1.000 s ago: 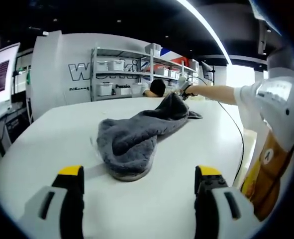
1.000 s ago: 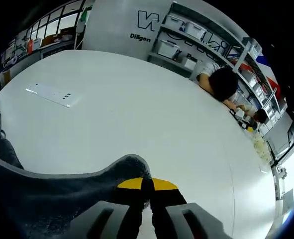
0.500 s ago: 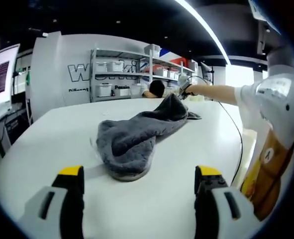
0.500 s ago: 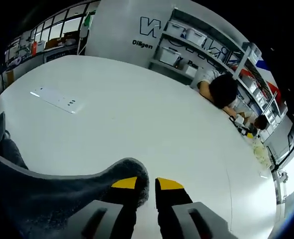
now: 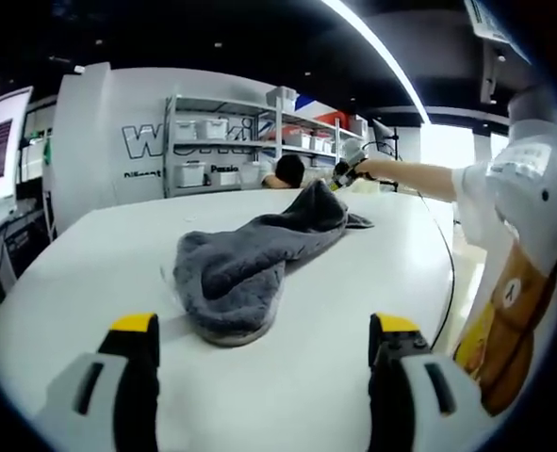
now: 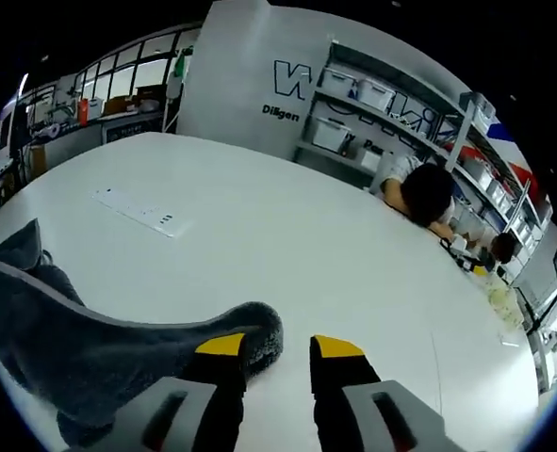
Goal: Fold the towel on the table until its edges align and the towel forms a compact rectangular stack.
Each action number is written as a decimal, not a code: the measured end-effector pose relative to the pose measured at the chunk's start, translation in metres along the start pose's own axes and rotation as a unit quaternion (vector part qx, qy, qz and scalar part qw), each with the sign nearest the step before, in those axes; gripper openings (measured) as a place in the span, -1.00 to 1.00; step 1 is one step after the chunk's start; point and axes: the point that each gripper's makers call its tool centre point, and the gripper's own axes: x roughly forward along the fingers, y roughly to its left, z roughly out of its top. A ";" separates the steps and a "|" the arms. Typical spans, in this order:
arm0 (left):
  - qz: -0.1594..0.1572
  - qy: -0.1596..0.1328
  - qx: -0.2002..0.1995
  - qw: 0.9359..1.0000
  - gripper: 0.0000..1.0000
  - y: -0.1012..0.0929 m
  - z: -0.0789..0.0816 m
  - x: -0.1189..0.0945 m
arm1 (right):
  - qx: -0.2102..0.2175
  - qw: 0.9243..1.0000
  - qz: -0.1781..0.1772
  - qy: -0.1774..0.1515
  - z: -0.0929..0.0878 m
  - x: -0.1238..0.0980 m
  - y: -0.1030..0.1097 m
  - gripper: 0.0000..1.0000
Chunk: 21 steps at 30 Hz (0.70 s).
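Note:
A grey fluffy towel lies bunched in a long heap on the white table. Its near end is a rounded fold, and its far end rises toward my right gripper, held out on a person's outstretched arm. My left gripper hovers open in front of the towel's near fold with nothing between its yellow-tipped fingers. In the right gripper view, my right gripper stands open. The towel spreads to the left, and its rounded corner sits just beyond the left fingertip, outside the gap.
A flat white strip lies on the table beyond the towel. A person slumps over the far table edge. Shelves with white bins line the back wall. The holder's torso stands at the table's right side.
My right gripper went from shut on the towel's corner to open, and the corner now lies beside its left finger. The right view has lifted back slightly. My left gripper stays open.

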 end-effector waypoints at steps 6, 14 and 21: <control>-0.008 -0.003 0.003 1.000 0.94 -0.006 0.001 0.001 | -0.007 1.000 0.025 -0.015 -0.008 -0.023 0.014 -0.36; -0.019 -0.005 0.007 1.000 0.94 -0.015 0.001 -0.001 | -0.022 0.997 0.064 -0.040 -0.026 -0.050 0.035 -0.11; -0.020 -0.005 0.008 1.000 0.94 -0.018 0.001 -0.001 | -0.034 0.994 0.086 -0.054 -0.047 -0.071 0.055 0.06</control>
